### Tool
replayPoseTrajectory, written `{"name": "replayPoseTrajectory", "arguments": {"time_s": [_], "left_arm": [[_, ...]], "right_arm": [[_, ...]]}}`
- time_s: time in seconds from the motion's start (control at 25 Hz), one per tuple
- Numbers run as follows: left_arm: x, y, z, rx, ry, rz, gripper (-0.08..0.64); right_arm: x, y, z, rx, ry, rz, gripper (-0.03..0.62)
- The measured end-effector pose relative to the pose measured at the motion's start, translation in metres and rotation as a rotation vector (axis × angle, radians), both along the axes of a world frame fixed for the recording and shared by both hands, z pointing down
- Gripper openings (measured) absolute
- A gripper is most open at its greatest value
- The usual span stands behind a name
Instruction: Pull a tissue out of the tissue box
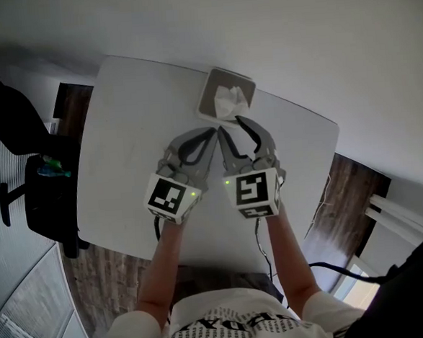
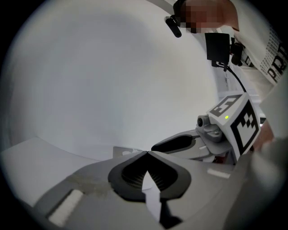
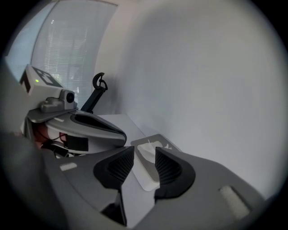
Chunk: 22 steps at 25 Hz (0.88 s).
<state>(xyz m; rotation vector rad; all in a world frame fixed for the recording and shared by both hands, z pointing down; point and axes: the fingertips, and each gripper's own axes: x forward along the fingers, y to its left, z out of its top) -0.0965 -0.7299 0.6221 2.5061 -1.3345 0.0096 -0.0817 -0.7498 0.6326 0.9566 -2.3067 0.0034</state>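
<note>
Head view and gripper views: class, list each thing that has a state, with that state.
Tissue box: flat on the table, opening upward.
Tissue: bunched up in the opening, not gripped.
Left gripper: jaws shut, empty.
Right gripper: jaws open, empty.

Room setting. A white table [image 1: 121,120] is standing close to a plain white wall [image 1: 295,29], both taking soft, even light. Dark wood-plank floor [image 1: 350,184] is showing at either side of the table. A black office chair [image 1: 43,191] is standing at its left end, carrying a small green and blue object [image 1: 52,168]. Slatted blinds [image 3: 67,49] are letting daylight through a window. A black cable [image 1: 341,267] is trailing across the floor at right.
</note>
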Motion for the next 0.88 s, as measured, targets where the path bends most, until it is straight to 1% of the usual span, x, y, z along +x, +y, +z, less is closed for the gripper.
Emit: {"name": "replayPoseTrajectory", "arguments": {"time_s": [0.16, 0.24, 0.28, 0.44, 0.56, 0.8, 0.88], "left_arm": [[-0.003, -0.004, 0.008, 0.0, -0.011, 0.002, -0.009], [-0.004, -0.006, 0.009, -0.001, -0.013, 0.001, -0.009], [-0.005, -0.007, 0.009, -0.002, -0.007, -0.006, -0.009], [-0.009, -0.009, 0.014, -0.01, -0.013, -0.013, -0.009], [-0.013, -0.011, 0.014, -0.027, 0.015, -0.039, -0.009], [-0.013, -0.012, 0.016, -0.028, 0.007, -0.055, -0.009], [-0.012, -0.012, 0.017, -0.023, -0.007, -0.045, -0.009]], "right_arm": [[-0.002, -0.005, 0.007, -0.002, 0.02, 0.003, 0.162], [-0.002, -0.006, 0.011, -0.007, 0.032, 0.001, 0.175], [-0.002, -0.008, 0.013, -0.009, 0.039, -0.001, 0.195], [-0.003, -0.013, 0.019, -0.021, 0.05, -0.001, 0.202], [-0.004, -0.019, 0.025, -0.039, 0.057, 0.009, 0.206], [-0.003, -0.024, 0.03, -0.078, 0.03, 0.02, 0.207], [-0.003, -0.024, 0.03, -0.084, 0.018, 0.021, 0.207]]}}
